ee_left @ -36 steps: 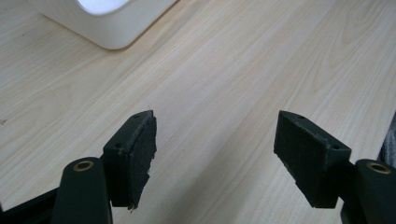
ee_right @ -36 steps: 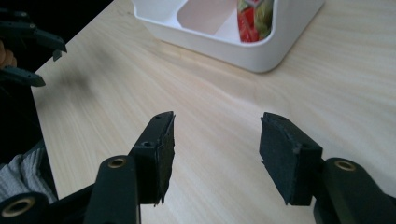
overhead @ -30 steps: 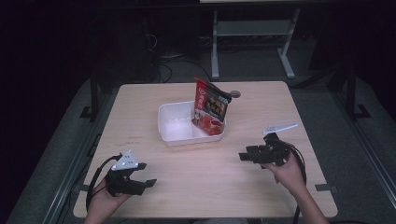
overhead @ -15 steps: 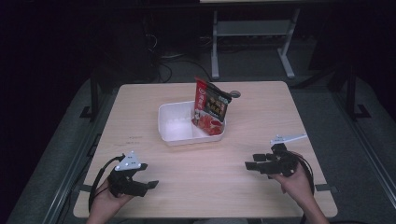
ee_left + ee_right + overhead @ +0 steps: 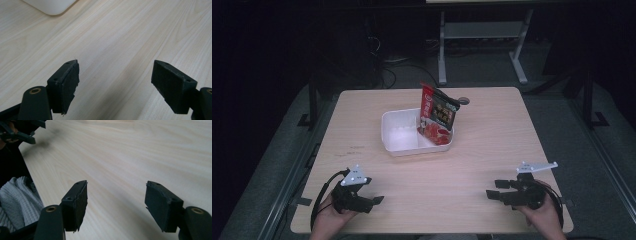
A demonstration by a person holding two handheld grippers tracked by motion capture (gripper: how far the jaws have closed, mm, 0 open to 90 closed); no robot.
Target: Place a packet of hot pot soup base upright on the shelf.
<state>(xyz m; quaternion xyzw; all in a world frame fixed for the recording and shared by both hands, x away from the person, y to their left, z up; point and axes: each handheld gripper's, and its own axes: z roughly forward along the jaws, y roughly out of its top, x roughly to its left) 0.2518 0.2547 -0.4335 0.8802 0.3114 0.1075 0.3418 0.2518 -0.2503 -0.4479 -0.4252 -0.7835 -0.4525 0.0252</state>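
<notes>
We look into a dark room with a grey carpet (image 5: 272, 165), black cables (image 5: 384, 65) on it past the table's far edge and a pale metal frame (image 5: 482, 35) standing behind them. The table (image 5: 492, 155) is light wood, squarish, its grain running plain under both gripper views, and most of its top lies bare. Near its middle, a little toward the far side, sits a white tray (image 5: 399, 137) with a divider; the packet (image 5: 438, 115), red and black, stands tilted in the tray's right compartment, leaning out over the far right rim. One rounded corner of the tray (image 5: 50, 6) shows at the top of the left gripper view. Just behind the packet a small dark disc (image 5: 463, 101) lies on the wood. Nothing stands between the tray and our hands. At the near left edge our left gripper (image 5: 376, 201) is held low over the wood, and its jaws, just opening, now stand wide with only bare table between them. At the near right edge our right gripper (image 5: 493, 190) points toward the left one, its jaws also just opening and spread on nothing. A grey knit sleeve (image 5: 17, 195) shows at the table's edge in the right gripper view. Both grippers are well apart from the tray and packet.
</notes>
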